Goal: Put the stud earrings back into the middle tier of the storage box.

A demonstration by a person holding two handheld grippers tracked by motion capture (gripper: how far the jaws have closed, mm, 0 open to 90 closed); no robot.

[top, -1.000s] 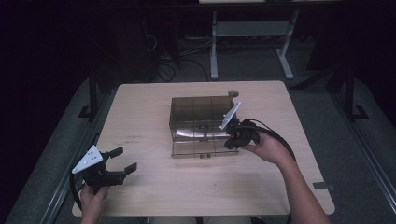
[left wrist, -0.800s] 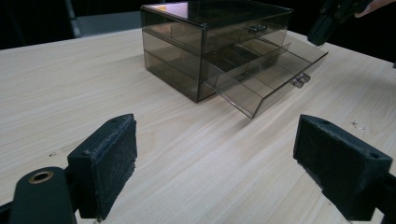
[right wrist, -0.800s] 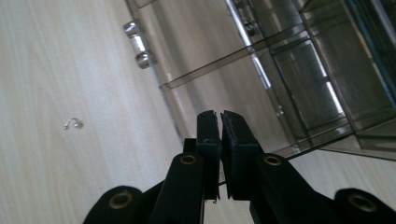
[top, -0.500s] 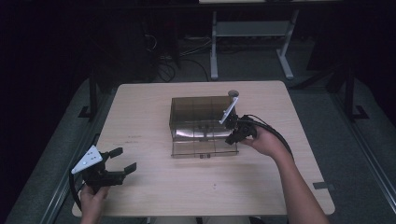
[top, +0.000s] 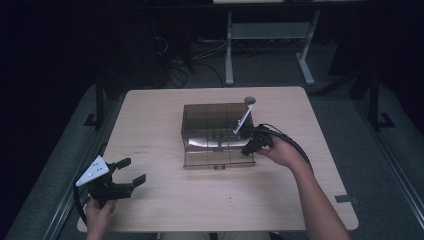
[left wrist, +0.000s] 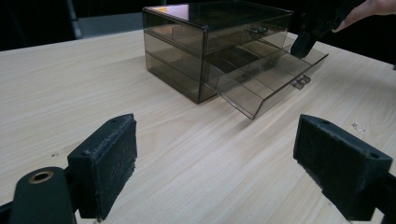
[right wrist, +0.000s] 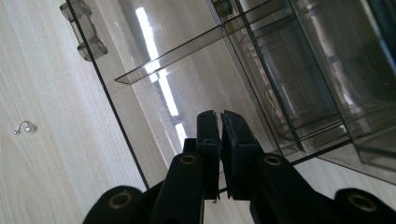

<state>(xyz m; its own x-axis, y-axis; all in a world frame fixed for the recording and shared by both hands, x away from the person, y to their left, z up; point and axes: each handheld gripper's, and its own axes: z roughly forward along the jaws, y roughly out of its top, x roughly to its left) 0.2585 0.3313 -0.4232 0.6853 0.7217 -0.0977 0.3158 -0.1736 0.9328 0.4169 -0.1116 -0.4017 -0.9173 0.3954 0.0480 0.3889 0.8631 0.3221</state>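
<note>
A smoked clear drawer box (top: 210, 120) stands mid-table with its lowest drawer (top: 215, 155) pulled out toward me. My right gripper (top: 247, 149) hangs over the right end of that drawer, pointing down into it. In the right gripper view its jaws (right wrist: 219, 114) are shut, pads together, above the drawer floor (right wrist: 187, 84), and I make out nothing between them. My left gripper (top: 134, 170) rests near the table's front left, wide open and empty. Its pads (left wrist: 112, 158) frame the box (left wrist: 205, 32) and the drawer (left wrist: 266, 79) farther off.
A tiny silver hook-shaped piece (right wrist: 23, 127) lies on the wood just outside the drawer's front, also seen in the left gripper view (left wrist: 358, 126). The drawer's clear handle (right wrist: 86, 35) sticks out at the front. A round cable hole (top: 249, 100) sits behind the box.
My right gripper has dipped slightly lower and to the left, closer over the open drawer. The left gripper has stayed put.
</note>
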